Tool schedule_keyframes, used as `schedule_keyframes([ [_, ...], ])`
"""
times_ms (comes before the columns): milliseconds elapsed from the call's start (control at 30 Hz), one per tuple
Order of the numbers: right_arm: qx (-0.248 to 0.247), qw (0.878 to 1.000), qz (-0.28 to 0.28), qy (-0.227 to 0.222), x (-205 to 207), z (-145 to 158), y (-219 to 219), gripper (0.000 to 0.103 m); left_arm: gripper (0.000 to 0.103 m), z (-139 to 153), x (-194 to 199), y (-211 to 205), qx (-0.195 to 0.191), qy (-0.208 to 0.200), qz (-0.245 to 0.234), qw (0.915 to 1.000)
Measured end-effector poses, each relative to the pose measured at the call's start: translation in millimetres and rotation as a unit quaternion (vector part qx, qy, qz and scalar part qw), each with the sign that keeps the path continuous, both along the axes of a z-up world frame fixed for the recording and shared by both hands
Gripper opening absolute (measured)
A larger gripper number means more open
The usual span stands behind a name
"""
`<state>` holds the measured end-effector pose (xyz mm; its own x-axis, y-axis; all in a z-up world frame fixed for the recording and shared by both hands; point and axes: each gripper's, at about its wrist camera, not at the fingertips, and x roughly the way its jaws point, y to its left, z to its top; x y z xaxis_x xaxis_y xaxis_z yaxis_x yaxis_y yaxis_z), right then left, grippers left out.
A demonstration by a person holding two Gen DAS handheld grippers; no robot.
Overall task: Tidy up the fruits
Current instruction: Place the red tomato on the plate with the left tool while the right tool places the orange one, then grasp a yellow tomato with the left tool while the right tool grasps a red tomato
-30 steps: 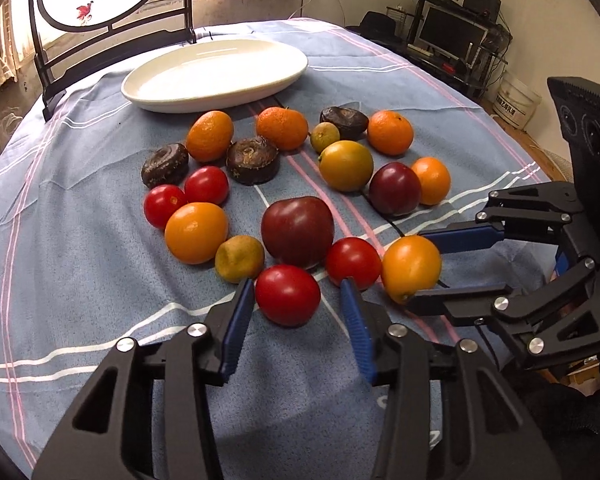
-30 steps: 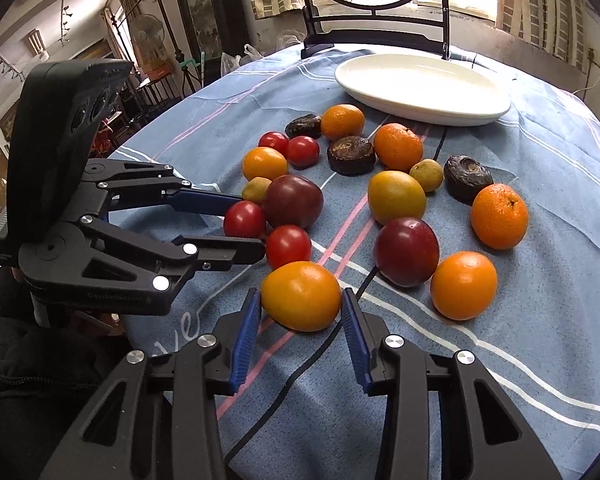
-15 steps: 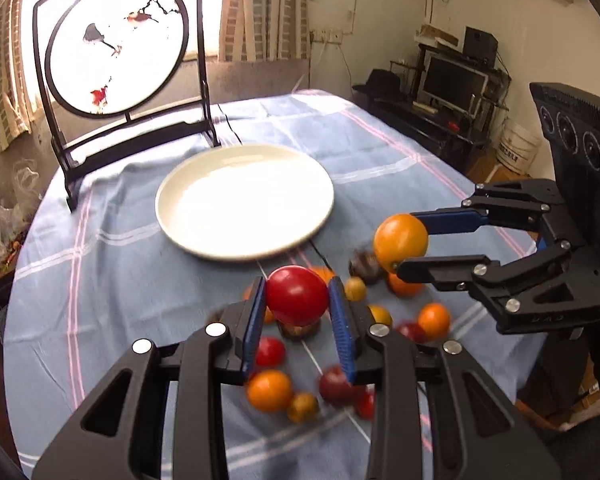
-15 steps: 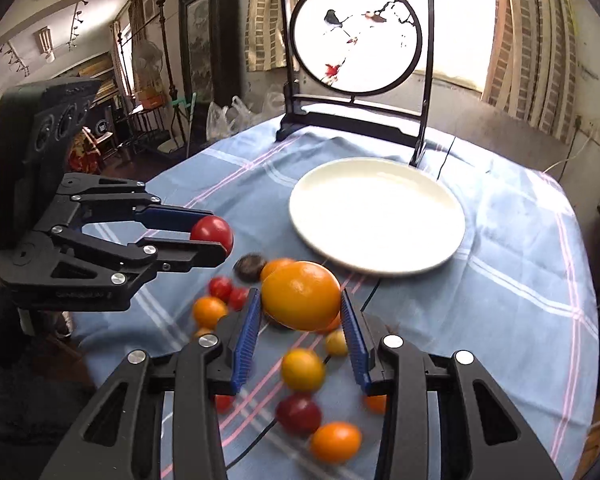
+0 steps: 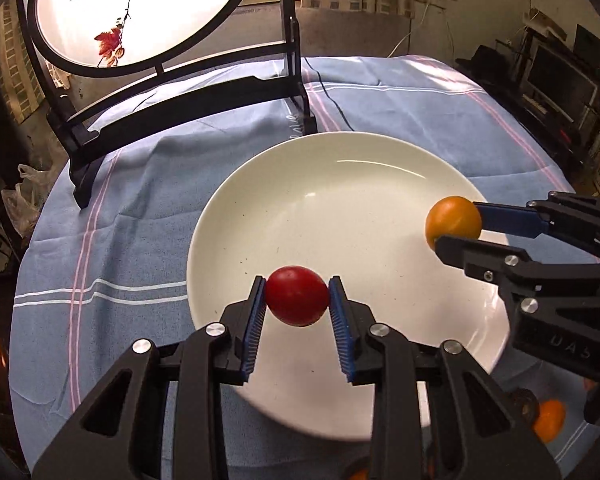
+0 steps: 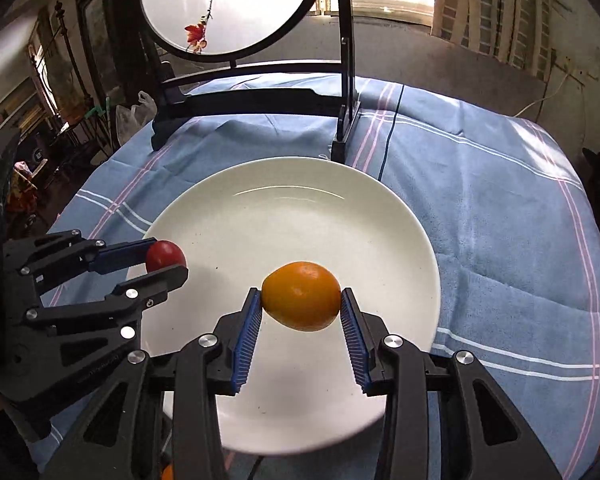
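My left gripper [image 5: 297, 300] is shut on a red tomato [image 5: 297, 295] and holds it over the near part of the white plate [image 5: 340, 184]. My right gripper [image 6: 301, 308] is shut on an orange fruit [image 6: 301, 296], also above the plate [image 6: 300, 208]. In the left wrist view the right gripper [image 5: 446, 230] comes in from the right with the orange fruit [image 5: 453, 220] over the plate's right rim. In the right wrist view the left gripper [image 6: 168, 262] reaches in from the left with the tomato [image 6: 165, 255]. The plate holds nothing.
A black stand with a round painted screen [image 5: 140, 12] rises behind the plate on the blue striped tablecloth [image 5: 120, 200]. One orange fruit [image 5: 548, 420] shows under the right gripper at the bottom right. Shelves with a monitor [image 5: 560, 76] stand at the far right.
Both grippers closed on their fruits, lifted them from the pile and carried them forward over the plate. The rest of the fruit has dropped out of view below.
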<state>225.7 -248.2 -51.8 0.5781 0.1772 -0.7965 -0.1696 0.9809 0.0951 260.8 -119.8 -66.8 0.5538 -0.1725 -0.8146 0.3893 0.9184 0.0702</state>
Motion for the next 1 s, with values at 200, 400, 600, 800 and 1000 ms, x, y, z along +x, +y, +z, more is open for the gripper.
schedule_keyframes([
  [200, 0.009, 1.0, -0.013, 0.019, 28.5, -13.2, -0.6, 0.041, 0.031, -12.5, 14.2, -6.8, 0.008, 0.0, 0.009, 0.9999],
  [400, 0.012, 0.999, -0.016, 0.027, 43.3, -16.5, 3.0, 0.045, 0.035, -17.0, 20.5, -9.4, 0.015, -0.01, 0.01, 0.9998],
  [600, 0.013, 1.0, -0.021, 0.0, 34.5, -1.3, 2.7, 0.055, 0.063, -9.4, 14.6, -5.1, 0.017, -0.032, 0.02, 0.9992],
  [800, 0.005, 1.0, -0.018, -0.013, 11.7, 11.8, 2.6, 0.055, 0.063, 2.7, -4.9, -2.6, 0.017, -0.056, 0.016, 0.9981],
  [1000, 0.002, 1.0, -0.011, -0.026, -33.3, 26.8, 0.1, 0.055, 0.068, 18.2, -41.1, 5.2, 0.015, -0.076, 0.008, 0.9969],
])
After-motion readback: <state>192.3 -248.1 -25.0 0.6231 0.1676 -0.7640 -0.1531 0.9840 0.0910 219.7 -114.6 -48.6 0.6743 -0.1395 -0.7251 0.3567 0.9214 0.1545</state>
